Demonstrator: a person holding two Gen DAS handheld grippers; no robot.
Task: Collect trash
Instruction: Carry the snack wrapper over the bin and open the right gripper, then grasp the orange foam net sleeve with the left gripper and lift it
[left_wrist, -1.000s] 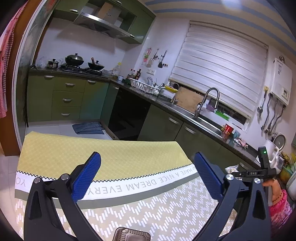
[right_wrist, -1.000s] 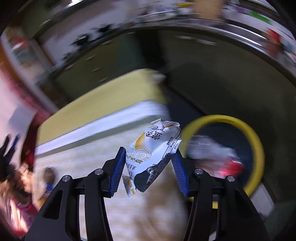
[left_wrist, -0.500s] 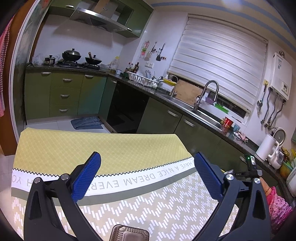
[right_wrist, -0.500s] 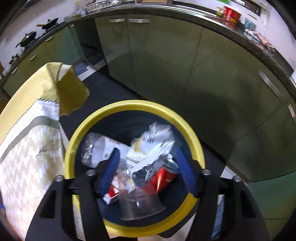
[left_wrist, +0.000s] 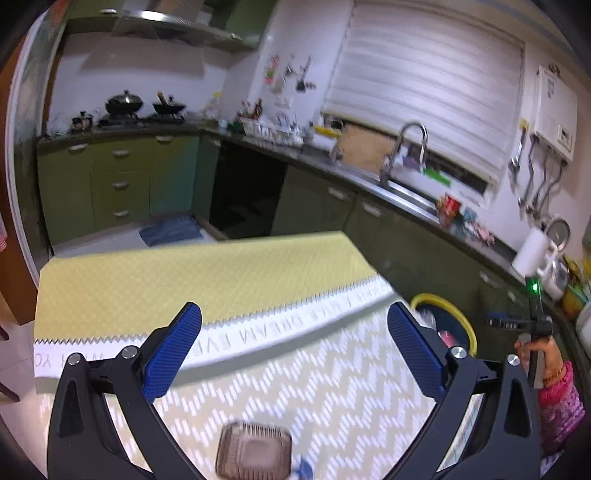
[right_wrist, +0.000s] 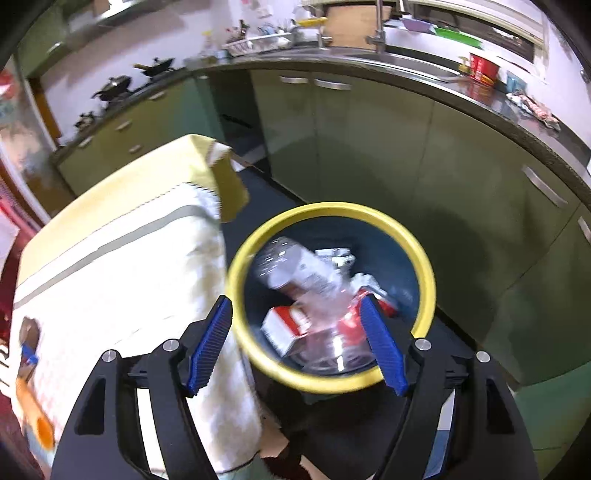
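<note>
On the desk (left_wrist: 258, 266), a brown plastic tray (left_wrist: 253, 455) lies near the left gripper (left_wrist: 293, 356), whose jaws stand apart and empty. The right gripper (right_wrist: 297, 345), opening with nothing between, hangs above the yellow-rimmed bin (right_wrist: 428, 280) holding the trash (right_wrist: 306, 291).

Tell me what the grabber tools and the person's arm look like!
Both grabbers, the left gripper and right gripper, are black plastic with silver screws and ridged blue pads. The right one carries a small green light. The person's sleeve is pink and patterned.
</note>
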